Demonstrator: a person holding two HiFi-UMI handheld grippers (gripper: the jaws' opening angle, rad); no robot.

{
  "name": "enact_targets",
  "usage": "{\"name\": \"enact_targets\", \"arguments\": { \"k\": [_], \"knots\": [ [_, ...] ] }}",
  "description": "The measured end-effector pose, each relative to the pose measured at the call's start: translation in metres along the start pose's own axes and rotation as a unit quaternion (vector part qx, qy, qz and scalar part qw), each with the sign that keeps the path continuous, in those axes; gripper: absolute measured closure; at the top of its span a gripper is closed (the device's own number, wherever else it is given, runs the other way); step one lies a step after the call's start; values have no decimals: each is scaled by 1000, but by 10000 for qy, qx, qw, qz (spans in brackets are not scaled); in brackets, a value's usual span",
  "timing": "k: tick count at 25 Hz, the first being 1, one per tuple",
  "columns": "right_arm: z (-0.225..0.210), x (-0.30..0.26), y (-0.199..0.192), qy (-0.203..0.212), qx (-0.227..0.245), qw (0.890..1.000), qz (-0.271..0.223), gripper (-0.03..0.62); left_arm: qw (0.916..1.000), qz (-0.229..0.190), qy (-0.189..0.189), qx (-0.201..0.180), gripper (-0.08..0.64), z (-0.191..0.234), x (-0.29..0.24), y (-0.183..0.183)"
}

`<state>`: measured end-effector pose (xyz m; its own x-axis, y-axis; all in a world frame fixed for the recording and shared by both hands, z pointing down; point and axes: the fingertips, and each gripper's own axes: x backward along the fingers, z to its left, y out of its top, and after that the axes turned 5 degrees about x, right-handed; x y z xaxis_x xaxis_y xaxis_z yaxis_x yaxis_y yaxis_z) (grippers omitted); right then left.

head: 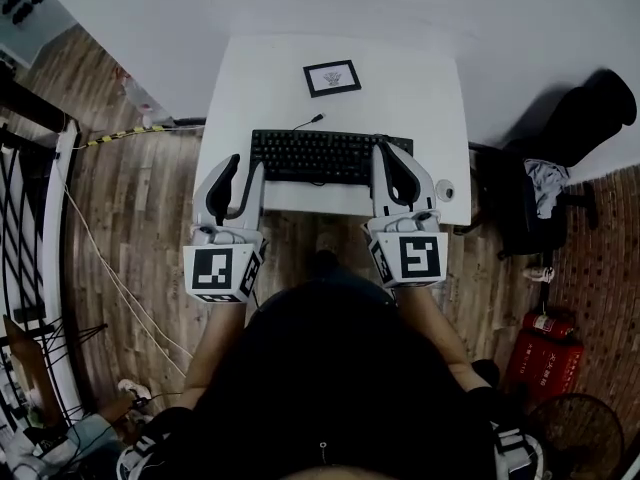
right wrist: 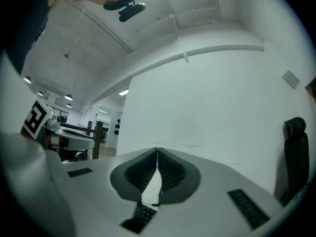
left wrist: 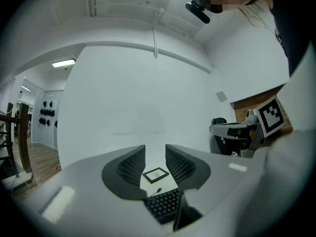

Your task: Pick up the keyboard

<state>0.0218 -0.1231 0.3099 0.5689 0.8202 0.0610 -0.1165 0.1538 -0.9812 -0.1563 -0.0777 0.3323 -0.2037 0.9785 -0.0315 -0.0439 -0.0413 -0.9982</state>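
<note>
A black keyboard [head: 318,156] lies across the near half of a white table [head: 400,88], its short cable running toward the back. My left gripper [head: 247,165] hovers at the keyboard's left end, open, with nothing between its fingers. In the left gripper view the left gripper [left wrist: 155,154] frames the keyboard [left wrist: 165,204] low down. My right gripper [head: 393,153] is shut and empty over the keyboard's right end. In the right gripper view the right gripper [right wrist: 157,154] has its pads together, with a corner of the keyboard [right wrist: 146,213] below them.
A framed black-and-white card [head: 332,77] lies behind the keyboard, and a small round object [head: 445,190] sits at the table's right front corner. A black chair with clothes [head: 540,183] and a red fire extinguisher [head: 545,353] stand to the right. A cable [head: 100,258] trails over the wooden floor at left.
</note>
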Motion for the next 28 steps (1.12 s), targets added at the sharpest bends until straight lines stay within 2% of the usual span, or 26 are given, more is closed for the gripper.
{"name": "enact_targets", "arguments": {
  "k": [10, 17, 28],
  "knots": [
    [-39, -82, -25, 391, 6, 9992, 57, 580, 9996, 33, 282, 68, 426, 26, -78, -8],
    [-51, -118, -45, 581, -32, 9981, 209, 580, 9988, 250, 413, 125, 425, 41, -111, -24],
    [-59, -142, -80, 452, -129, 9972, 581, 580, 9970, 693, 194, 268, 423, 58, -146, -52]
  ]
}}
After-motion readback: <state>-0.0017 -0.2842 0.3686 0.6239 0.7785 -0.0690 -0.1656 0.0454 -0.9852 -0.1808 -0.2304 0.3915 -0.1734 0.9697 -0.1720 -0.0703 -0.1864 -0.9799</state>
